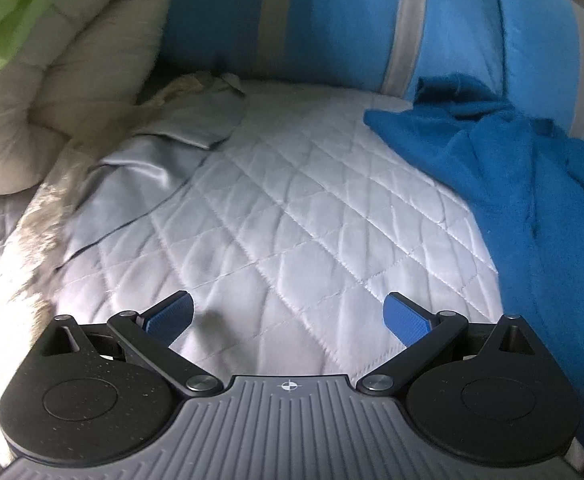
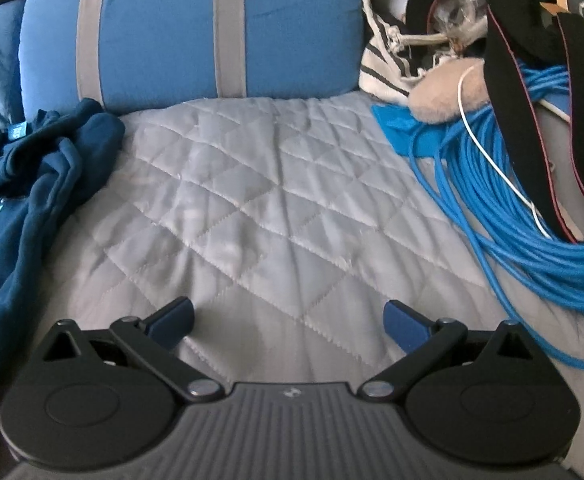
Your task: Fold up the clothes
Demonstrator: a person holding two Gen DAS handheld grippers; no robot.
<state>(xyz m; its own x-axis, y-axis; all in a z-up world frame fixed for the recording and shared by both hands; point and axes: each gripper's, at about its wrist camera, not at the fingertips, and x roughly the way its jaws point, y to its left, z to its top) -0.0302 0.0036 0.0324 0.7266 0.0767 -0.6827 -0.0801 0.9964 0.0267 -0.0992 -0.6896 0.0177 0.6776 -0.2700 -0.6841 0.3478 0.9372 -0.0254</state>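
A crumpled blue fleece garment [image 1: 532, 184] lies on the quilted grey bedspread [image 1: 292, 200], to the right in the left wrist view. It also shows at the left of the right wrist view [image 2: 23, 184], with a small tag near its collar. My left gripper [image 1: 287, 316] is open and empty, low over the bare quilt, to the left of the garment. My right gripper [image 2: 287, 318] is open and empty, over the quilt [image 2: 271, 200], to the right of the garment. Neither gripper touches the garment.
Blue pillows with grey stripes [image 1: 332, 20] [image 2: 195, 32] line the back. A cream duvet [image 1: 51, 92], a green cloth [image 1: 11, 12] and a pale grey sheet [image 1: 147, 168] lie at the left. A coil of blue cable [image 2: 512, 184], black straps [image 2: 540, 92] and a striped cloth [image 2: 384, 68] crowd the right.
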